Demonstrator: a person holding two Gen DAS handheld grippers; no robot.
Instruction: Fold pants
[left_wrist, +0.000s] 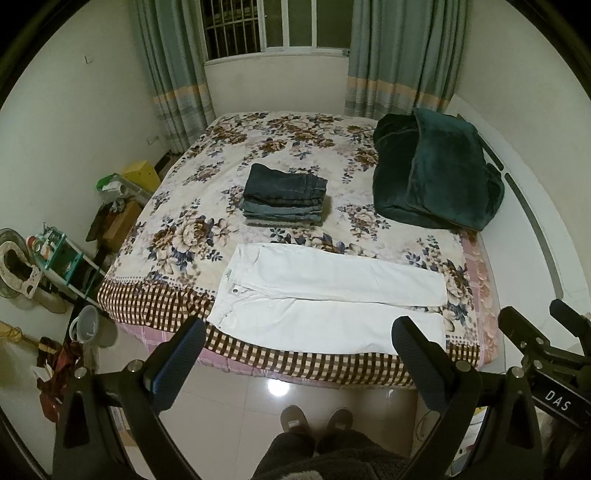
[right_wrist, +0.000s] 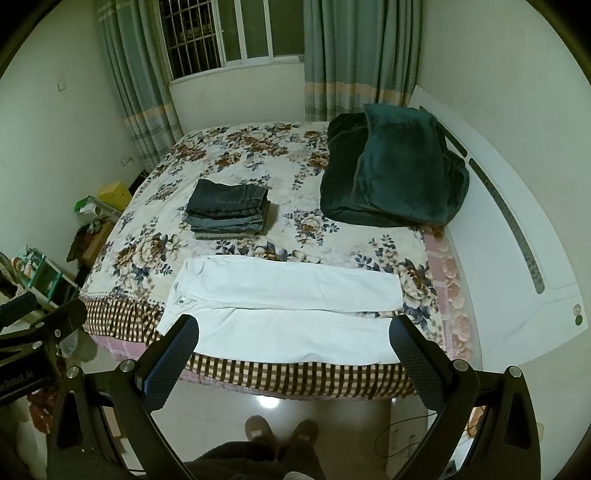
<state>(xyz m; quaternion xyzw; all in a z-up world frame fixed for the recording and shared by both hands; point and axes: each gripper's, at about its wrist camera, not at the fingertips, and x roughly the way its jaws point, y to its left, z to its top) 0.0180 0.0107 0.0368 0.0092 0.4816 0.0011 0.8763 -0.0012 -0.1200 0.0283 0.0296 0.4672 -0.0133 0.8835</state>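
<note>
My left claw (left_wrist: 297, 343) and right claw (right_wrist: 293, 338) are both spread wide and hold nothing. The white pants (left_wrist: 332, 299) lie flat and smooth in the lower middle of the frame, on the flowery bed (left_wrist: 295, 136). Above them sits a neat stack of folded jeans (left_wrist: 284, 195). A fluffy dark green blanket (left_wrist: 436, 170) is bunched at the upper right.

White pants (left_wrist: 332, 302): smooth matt cotton-looking cloth, small shiny metal button at the waist. Stack of jeans (left_wrist: 284, 195): coarser matt denim. Green blanket (left_wrist: 436, 170): plush, velvety, slight sheen. Floral bedspread (left_wrist: 295, 147): soft printed cloth. Floor (left_wrist: 273, 387): glossy tile, mirrored the lamp. Jaws: matt black plastic, textured blue pads (left_wrist: 177, 365).
</note>
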